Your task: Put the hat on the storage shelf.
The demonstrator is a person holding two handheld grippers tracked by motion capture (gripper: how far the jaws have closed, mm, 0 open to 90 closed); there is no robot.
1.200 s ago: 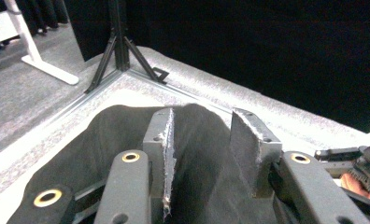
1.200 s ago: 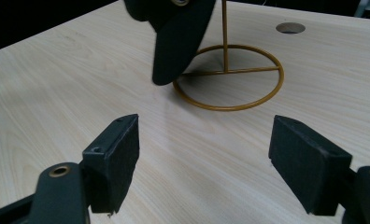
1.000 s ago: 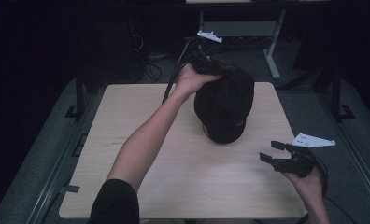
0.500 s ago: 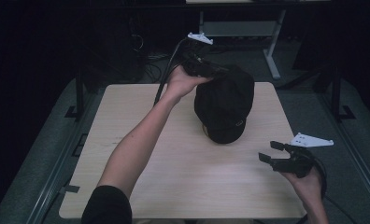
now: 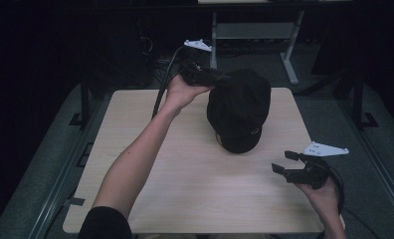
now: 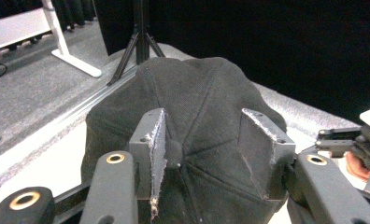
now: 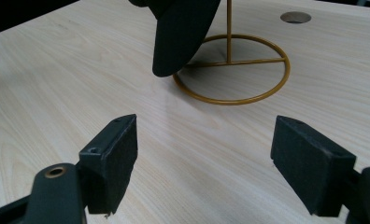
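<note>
Black short sleeve [image 5: 103, 223]; black left gripper [image 5: 220, 78] with grey three-cornered plate [image 5: 198, 45].

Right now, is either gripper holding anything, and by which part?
Left gripper straddles the black cap's crown by the top button; a firm grip cannot be told. Right gripper holds nothing.

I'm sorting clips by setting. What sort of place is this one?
Probably a lab or recording studio, not a home: a bare wooden table ringed by black curtains, desk frames on grey carpet behind, and a black cap on a wire stand.
</note>
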